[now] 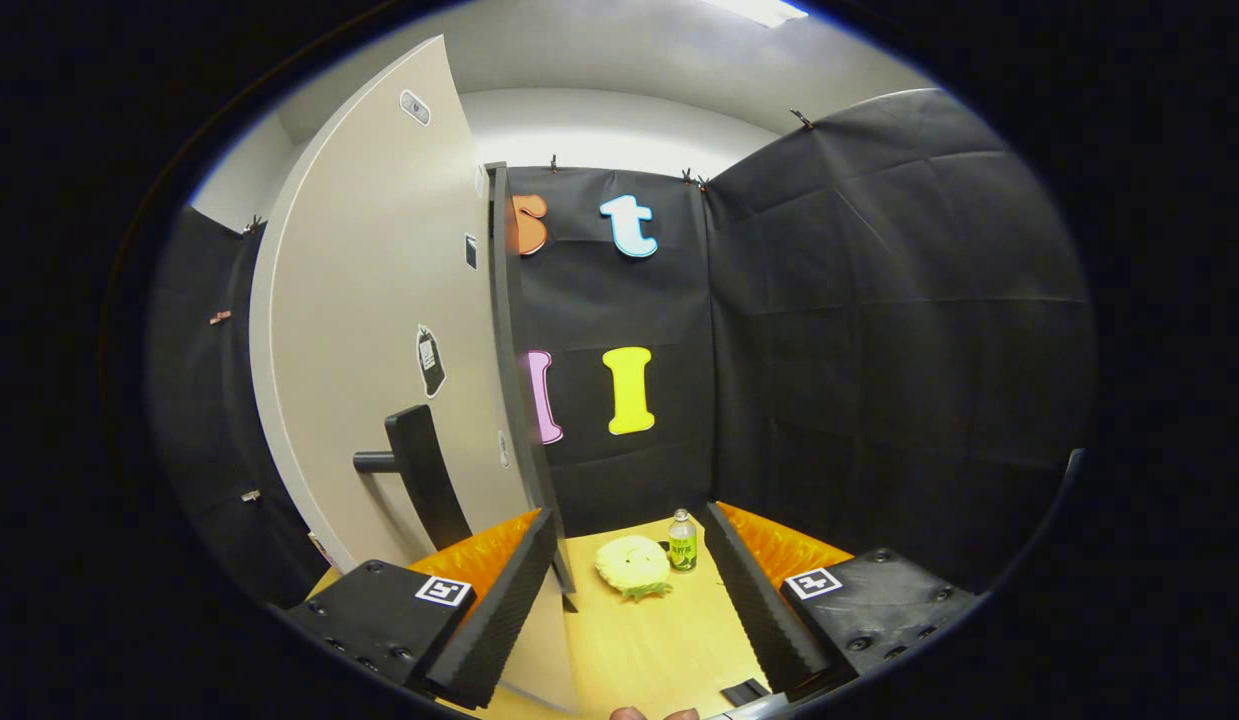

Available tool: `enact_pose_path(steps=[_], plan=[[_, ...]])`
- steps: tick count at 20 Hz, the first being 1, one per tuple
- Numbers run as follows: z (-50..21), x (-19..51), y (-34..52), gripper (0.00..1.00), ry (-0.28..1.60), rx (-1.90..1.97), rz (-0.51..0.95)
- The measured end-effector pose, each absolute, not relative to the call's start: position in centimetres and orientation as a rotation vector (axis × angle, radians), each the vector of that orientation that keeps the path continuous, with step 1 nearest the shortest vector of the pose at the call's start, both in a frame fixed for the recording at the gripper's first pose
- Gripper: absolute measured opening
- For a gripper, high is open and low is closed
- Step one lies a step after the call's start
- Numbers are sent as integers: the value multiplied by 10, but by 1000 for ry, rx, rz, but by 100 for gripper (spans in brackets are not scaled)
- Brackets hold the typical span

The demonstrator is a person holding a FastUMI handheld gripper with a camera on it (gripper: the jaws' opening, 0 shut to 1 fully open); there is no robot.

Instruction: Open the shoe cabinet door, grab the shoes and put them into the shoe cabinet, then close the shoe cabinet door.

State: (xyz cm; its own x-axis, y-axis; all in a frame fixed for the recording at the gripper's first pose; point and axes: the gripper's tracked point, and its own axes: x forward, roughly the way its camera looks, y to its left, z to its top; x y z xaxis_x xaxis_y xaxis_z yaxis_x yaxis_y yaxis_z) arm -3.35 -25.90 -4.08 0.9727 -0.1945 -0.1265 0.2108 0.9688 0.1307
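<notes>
Gripper view is showing my claw (627, 590) with its two fingers standing wide apart, nothing pressing between them. The left finger (499, 610) is sitting right against the free edge of the shoe cabinet door (379, 330), a tall pale panel that is swinging out toward me and taking up the space to the left of my claw; whether the finger is actually touching that edge, I cannot tell. The door's dark edge (509, 340) is running upward from just ahead of the left finger. On the door's face a dark handle (419, 480) is sticking out on a short bar, just above and behind my left finger, and a few small stickers are dotting the panel higher up. Between my fingers and beyond them, the light wooden tabletop (659, 650) is stretching ahead. On it a pale yellow-green cabbage-like thing (632, 566) is lying near the far end, and a small bottle with a green label (683, 542) is standing upright just beside it to the right, close to the black cloth wall. The right finger (759, 600) is hanging free over the tabletop, well apart from the door.
</notes>
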Motion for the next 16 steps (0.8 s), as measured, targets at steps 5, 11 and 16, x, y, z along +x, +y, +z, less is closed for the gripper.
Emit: enact_pose_path(steps=[5, 11, 16], plan=[[-44, -31, -199, 98, 108, 158, -171], [-46, -8, -123, 98, 95, 156, -95], [-40, -3, -63, 98, 96, 151, -16]])
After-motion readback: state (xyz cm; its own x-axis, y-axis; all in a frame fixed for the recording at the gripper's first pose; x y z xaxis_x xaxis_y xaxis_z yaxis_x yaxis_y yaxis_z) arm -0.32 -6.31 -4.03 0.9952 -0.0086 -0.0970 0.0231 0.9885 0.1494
